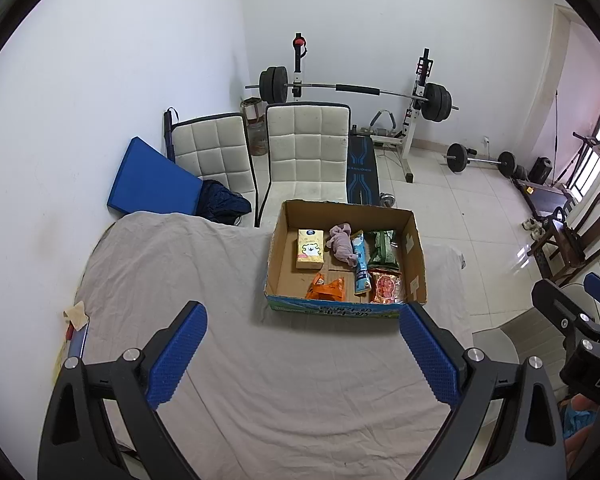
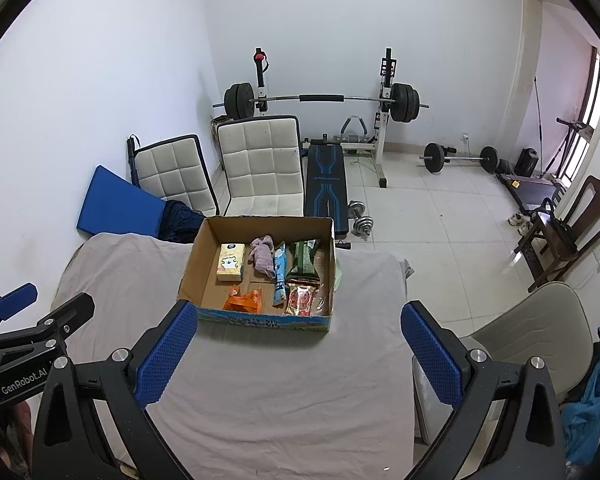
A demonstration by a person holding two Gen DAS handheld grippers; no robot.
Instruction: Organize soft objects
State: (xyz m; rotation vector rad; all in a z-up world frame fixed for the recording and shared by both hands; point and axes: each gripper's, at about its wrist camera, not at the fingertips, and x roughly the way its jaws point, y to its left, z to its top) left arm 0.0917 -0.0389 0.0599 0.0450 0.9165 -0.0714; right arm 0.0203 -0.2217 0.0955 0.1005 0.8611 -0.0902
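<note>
Cloth-covered table [image 1: 228,360], cardboard box [image 1: 416,256] at its far side.
Box holds tissue pack [image 1: 310,249], pink cloth [image 1: 342,245], apparently snack packets; left gripper [image 1: 302,354] and right gripper [image 2: 298,350] jaws spread, empty.

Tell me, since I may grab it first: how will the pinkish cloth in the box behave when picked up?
The pinkish cloth lies crumpled in the cardboard box, so it probably hangs limp and drapes. It looks light. Its folds may brush the blue packet beside it, possibly dragging that along.
</note>
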